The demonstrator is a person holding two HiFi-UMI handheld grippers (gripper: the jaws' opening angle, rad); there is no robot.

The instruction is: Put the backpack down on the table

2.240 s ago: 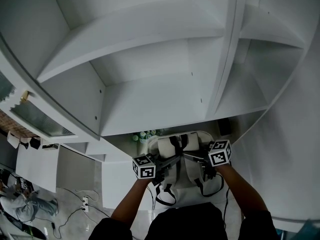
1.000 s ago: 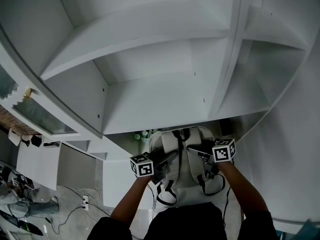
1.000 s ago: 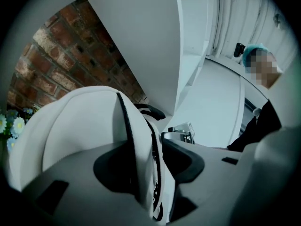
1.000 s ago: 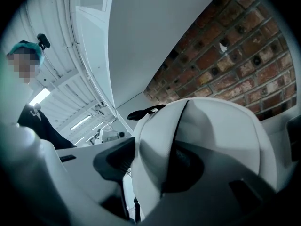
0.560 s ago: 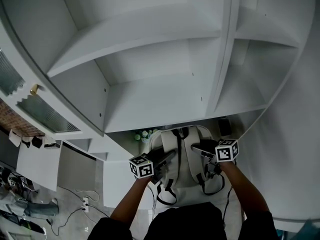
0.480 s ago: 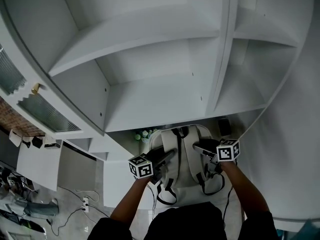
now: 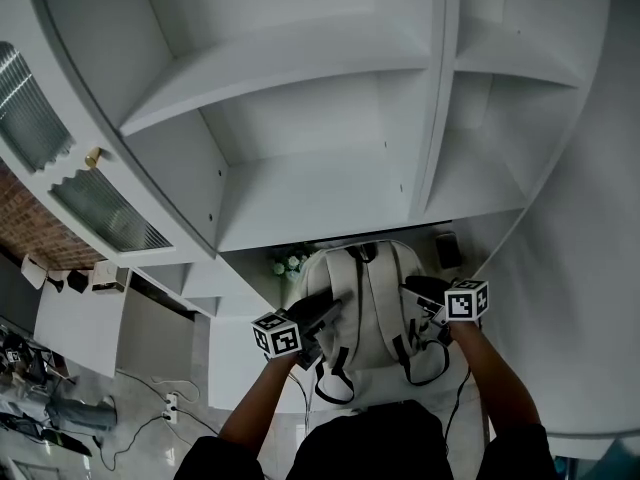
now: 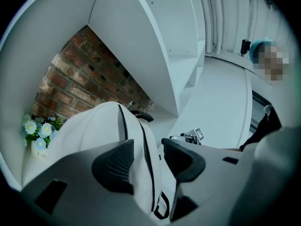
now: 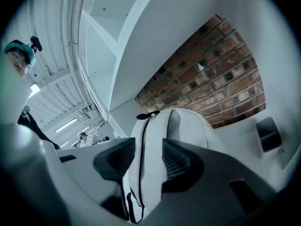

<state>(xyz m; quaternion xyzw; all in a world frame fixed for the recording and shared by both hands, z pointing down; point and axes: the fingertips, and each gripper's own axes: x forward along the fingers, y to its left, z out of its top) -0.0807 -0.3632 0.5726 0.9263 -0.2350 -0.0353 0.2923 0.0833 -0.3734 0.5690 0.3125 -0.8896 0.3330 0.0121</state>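
The white backpack (image 7: 362, 303) with black trim stands upright on the white table (image 9: 237, 138), its back straps facing me, against a brick wall. My left gripper (image 7: 328, 315) is at the pack's left side. Its jaws have just been opening and stand wide, with the pack's edge and strap (image 8: 151, 173) running loose between them. My right gripper (image 7: 413, 289) is at the pack's right side, jaws apart. In the right gripper view the pack (image 9: 155, 126) shows through the gap and the pads do not press on it.
White shelves (image 7: 320, 183) overhang the niche. A small pot of flowers (image 8: 38, 132) stands left of the pack and a small dark box (image 9: 268, 133) right of it. A cabinet with ribbed glass doors (image 7: 95, 208) is at the left.
Both grippers have drawn outwards from the straps, the left towards the lower left and the right towards the right. The left jaws have opened wider. The backpack stays standing.
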